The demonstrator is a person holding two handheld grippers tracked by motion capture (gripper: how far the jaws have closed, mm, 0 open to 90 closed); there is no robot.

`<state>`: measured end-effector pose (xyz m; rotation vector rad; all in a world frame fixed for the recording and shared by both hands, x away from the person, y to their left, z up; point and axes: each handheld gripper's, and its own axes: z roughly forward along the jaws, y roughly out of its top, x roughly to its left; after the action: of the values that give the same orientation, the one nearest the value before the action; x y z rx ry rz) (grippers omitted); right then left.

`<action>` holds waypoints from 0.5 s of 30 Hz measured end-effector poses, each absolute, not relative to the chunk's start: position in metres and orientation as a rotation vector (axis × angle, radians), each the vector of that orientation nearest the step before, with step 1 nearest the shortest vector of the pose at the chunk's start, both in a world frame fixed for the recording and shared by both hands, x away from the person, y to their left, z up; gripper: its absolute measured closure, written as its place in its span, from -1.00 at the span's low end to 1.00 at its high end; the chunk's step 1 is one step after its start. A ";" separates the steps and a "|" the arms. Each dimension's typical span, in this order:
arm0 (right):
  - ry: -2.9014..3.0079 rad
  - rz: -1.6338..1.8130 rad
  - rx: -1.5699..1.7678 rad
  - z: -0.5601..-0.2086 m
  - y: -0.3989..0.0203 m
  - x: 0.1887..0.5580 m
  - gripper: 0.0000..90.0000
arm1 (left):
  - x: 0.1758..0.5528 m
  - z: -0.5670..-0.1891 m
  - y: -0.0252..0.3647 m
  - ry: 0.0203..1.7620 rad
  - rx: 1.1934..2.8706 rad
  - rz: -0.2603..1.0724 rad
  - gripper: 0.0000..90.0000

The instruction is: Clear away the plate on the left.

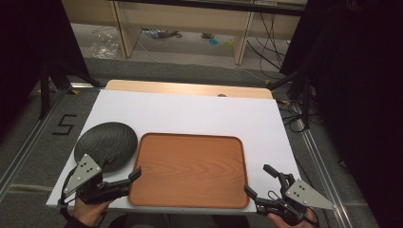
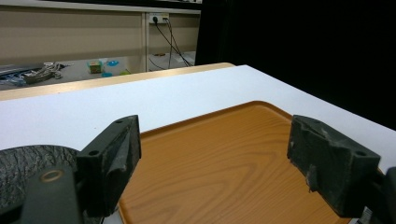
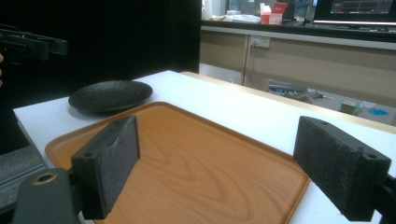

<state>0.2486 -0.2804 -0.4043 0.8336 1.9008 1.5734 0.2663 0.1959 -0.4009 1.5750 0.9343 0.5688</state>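
Note:
An empty wooden tray (image 1: 190, 168) lies on the white table top (image 1: 199, 111), near the front edge. A dark textured plate (image 1: 105, 142) sits just left of the tray, also empty. My left gripper (image 1: 121, 173) hovers open at the tray's front-left corner, one jaw over the plate's near rim. In the left gripper view its jaws (image 2: 219, 158) stand wide apart above the tray (image 2: 224, 135), with the plate (image 2: 23, 161) at the lower left. My right gripper (image 1: 256, 178) is open at the tray's front-right corner. Its jaws (image 3: 224, 163) frame the tray (image 3: 187, 135) and the plate (image 3: 109, 95) beyond.
A pale wooden strip (image 1: 190, 89) runs along the table's far edge. Black stands and cables (image 1: 294, 95) crowd the floor to the right, and shelving (image 1: 190, 23) stands behind. The left gripper (image 3: 28, 44) shows at the upper left of the right gripper view.

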 end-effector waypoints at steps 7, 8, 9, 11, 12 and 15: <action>1.906 1.571 0.834 -0.404 -0.280 0.248 -0.65 | 0.267 -0.401 0.197 0.939 1.573 0.573 -0.61; 1.910 1.569 0.831 -0.404 -0.280 0.248 -0.65 | 0.267 -0.401 0.197 0.938 1.572 0.574 -0.61; 1.912 1.570 0.832 -0.404 -0.280 0.248 -0.65 | 0.267 -0.401 0.198 0.938 1.572 0.575 -0.61; 1.917 1.561 0.834 -0.404 -0.281 0.248 -0.65 | 0.267 -0.401 0.198 0.938 1.575 0.577 -0.61; 1.916 1.563 0.835 -0.404 -0.281 0.248 -0.65 | 0.268 -0.402 0.198 0.930 1.571 0.576 -0.61; 1.911 1.568 0.832 -0.404 -0.281 0.248 -0.65 | 0.268 -0.401 0.199 0.941 1.577 0.579 -0.61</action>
<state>0.2484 -0.2805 -0.4040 0.8320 1.9106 1.5683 0.2677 0.1985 -0.4011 1.5765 0.9408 0.5792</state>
